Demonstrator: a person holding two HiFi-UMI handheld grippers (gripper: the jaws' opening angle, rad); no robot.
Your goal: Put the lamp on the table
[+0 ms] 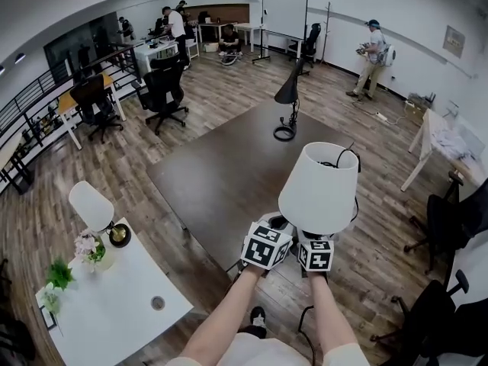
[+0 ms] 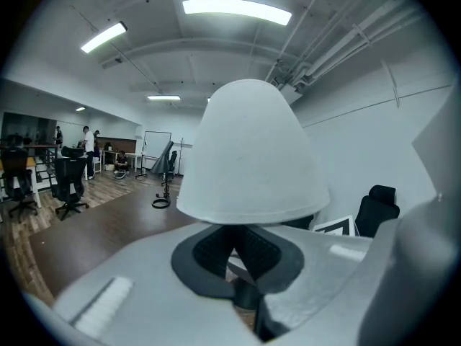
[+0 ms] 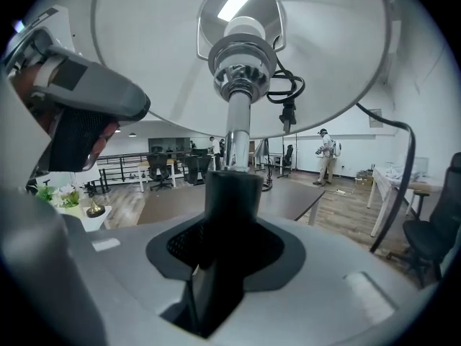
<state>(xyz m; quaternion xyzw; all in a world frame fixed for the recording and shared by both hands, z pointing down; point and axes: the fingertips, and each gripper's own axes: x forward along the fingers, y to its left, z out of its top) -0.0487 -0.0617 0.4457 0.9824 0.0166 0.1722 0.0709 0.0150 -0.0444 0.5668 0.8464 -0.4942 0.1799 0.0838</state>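
I hold a table lamp with a white shade in the air, just off the near corner of the big dark brown table. My right gripper is shut on the lamp's black stem, directly under the shade. Its marker cube shows below the shade. My left gripper sits beside it on the left, its tips close together at the shade's lower rim. Whether they pinch anything is unclear. The lamp's black cord loops behind the shade.
A black desk lamp stands at the table's far end. At lower left a white table carries another white lamp, flowers and a plant. Office chairs stand beyond the table and at the right. People are at the room's far end.
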